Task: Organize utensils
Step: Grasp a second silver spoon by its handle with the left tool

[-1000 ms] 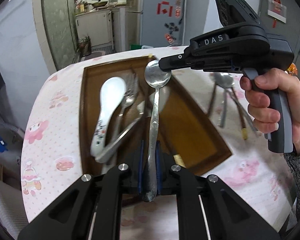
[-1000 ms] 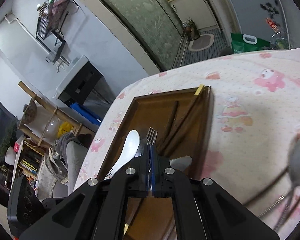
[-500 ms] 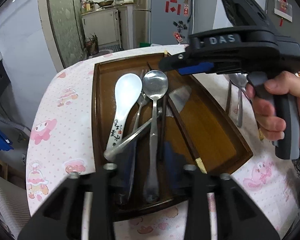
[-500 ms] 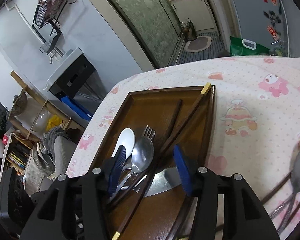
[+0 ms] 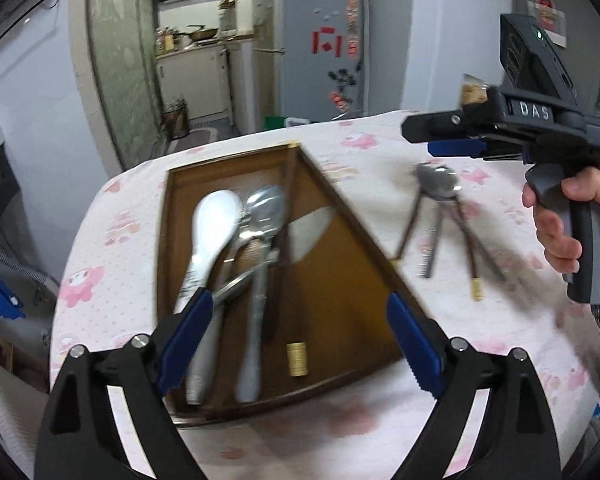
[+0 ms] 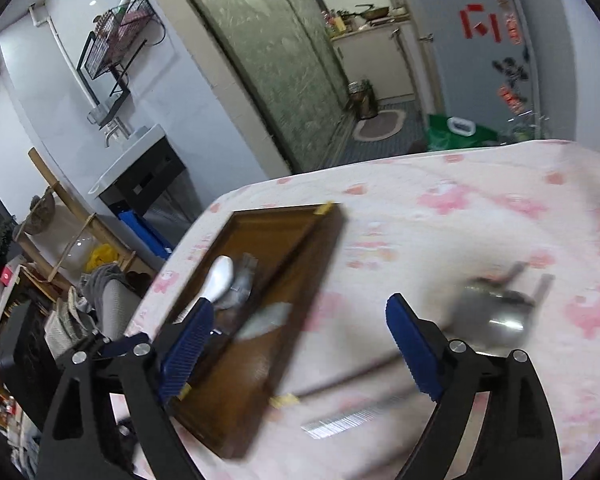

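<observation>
A brown wooden tray (image 5: pixel 356 280) lies on the pink-patterned tablecloth and holds a white ceramic spoon (image 5: pixel 210 236), a metal spoon (image 5: pixel 262 232), a fork, dark chopsticks and a knife blade (image 5: pixel 310 232). My left gripper (image 5: pixel 298 340) is open and empty above the tray's near end. My right gripper (image 5: pixel 432 136) hovers open over loose metal spoons (image 5: pixel 438 184) and chopsticks on the cloth right of the tray. In the right wrist view the right gripper (image 6: pixel 298 344) is open, with the tray (image 6: pixel 296 280) to its left and a blurred spoon (image 6: pixel 492 312) to its right.
The table edge curves round the tray's left and far sides (image 5: pixel 112 184). A fridge (image 5: pixel 312 40) and kitchen doorway stand beyond the table. A sink cabinet (image 6: pixel 144 176) and shelves stand left of the table.
My left gripper let go of the metal spoon, which now lies in the tray, and opened wide. My right gripper opened too and moved right, away from the tray, over the loose utensils.
</observation>
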